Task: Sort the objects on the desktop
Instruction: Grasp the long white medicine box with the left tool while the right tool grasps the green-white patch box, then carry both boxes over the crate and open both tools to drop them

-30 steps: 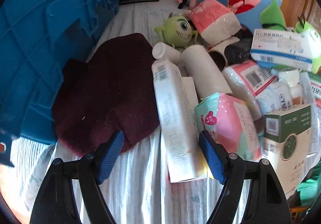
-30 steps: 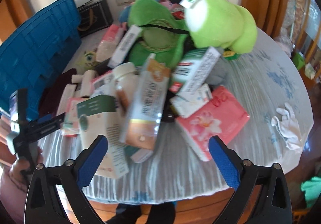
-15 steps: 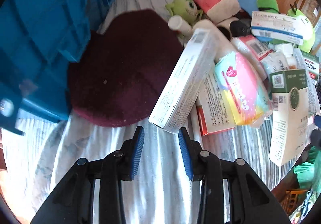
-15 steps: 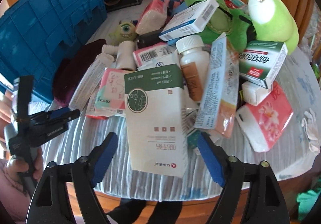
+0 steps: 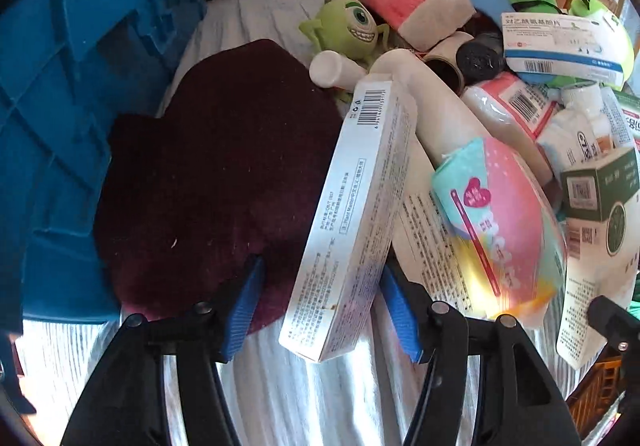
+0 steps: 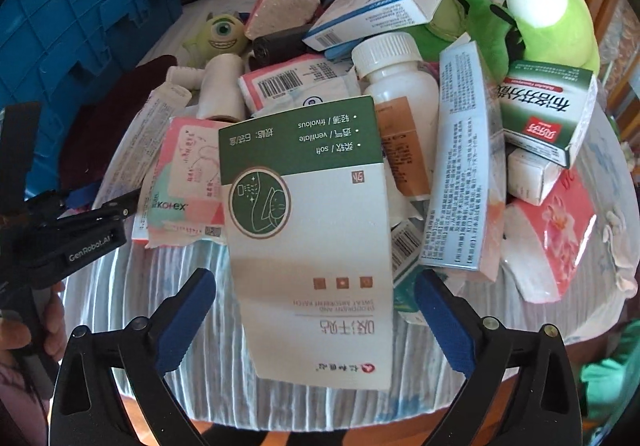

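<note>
Straddling the near end of a long white box (image 5: 360, 214), the left tool (image 5: 322, 306) is released, not clenched: its right pad sits against the box's edge, while dark cloth shows between the left pad and the box. A second ago this box lay flat among the clutter under widely spread fingers. Now it is tipped onto its long edge, leaning toward the pile, with the fingers drawn closer around it. I judge this box is the item being picked first, and a squeeze would secure it.

The right tool (image 6: 316, 326) is also released, spread wide on either side of a green-and-white carton (image 6: 308, 226), with gaps at both pads. It has come in from farther back, so this carton is likely its target.

Both boxes are stiff, smooth printed card with flat faces that suit parallel pads. The leaning white one is narrow and could twist if gripped near its end. Beside it lie a crinkly pink-and-teal soft pack (image 5: 492, 230), a matte cardboard tube (image 5: 440, 114) and a fuzzy maroon cloth (image 5: 208, 174). A ribbed blue crate (image 5: 80, 86) stands left of the cloth, on the striped, wrinkled tabletop (image 5: 320, 398) cover. It looks like the probable destination.
</note>
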`<state>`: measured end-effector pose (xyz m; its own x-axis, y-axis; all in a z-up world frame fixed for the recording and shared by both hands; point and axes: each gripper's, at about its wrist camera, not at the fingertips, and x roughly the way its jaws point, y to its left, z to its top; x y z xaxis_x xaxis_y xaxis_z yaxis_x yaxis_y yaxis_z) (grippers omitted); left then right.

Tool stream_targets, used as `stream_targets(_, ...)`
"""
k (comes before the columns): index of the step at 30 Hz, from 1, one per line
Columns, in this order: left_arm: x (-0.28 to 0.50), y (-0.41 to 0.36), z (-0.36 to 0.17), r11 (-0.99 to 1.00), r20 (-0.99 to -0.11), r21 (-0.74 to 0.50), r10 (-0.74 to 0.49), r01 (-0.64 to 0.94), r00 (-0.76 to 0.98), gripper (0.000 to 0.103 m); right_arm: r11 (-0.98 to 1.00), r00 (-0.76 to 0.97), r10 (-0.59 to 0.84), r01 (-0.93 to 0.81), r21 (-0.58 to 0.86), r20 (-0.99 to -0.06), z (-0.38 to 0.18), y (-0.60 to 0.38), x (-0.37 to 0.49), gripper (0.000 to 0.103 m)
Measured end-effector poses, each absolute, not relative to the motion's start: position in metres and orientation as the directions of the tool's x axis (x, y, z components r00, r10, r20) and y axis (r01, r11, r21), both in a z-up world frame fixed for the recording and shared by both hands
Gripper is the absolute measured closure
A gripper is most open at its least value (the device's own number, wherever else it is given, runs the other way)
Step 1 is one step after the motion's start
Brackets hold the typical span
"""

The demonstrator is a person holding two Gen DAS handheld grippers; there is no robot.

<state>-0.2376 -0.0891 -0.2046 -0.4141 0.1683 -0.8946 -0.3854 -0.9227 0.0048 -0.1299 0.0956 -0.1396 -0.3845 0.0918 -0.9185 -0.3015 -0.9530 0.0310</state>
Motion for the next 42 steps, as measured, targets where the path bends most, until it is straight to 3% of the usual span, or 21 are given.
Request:
stream_targets(2,-0.238,-0.089,-0.204,-0.921,-0.892,0.008,0.169,-0.39,-0.418,0.049,-0.95,-0.379,0.1,-0.31,0.025,-0.92,-0.144,0.096,-0.134,0.004)
stream_targets(3,-0.238,-0.089,-0.203,-0.92,-0.891,0.019,0.162,-0.392,-0.423,0.058,-0.949,-0.379,0.107,-0.313,0.018,-0.919,-0.145,0.096,-0.135,0.019)
stream_targets(13,-0.208,-0.098,-0.148,-0.918,-0.828,0.029,0.2,-0.395,-0.524,0.07,-0.958,-0.464,0.052,-0.274,0.088,-0.884,-0.111,0.097,-0.123,0.021)
stream_targets(30,-0.18,-0.058,-0.04,-0.932,-0.627,0.021,0.269,-0.361,-0.731,0.071,-0.977,-0.692,0.075,-0.194,0.085,-0.718,-0.01,0.128,-0.119,0.022)
stream_targets(42,-0.159,-0.04,0.033,-0.976,-0.453,0.054,0.166,-0.213,-0.876,0.071,-0.998,-0.836,-0.025,-0.013,0.065,-0.549,0.076,0.135,-0.134,0.022)
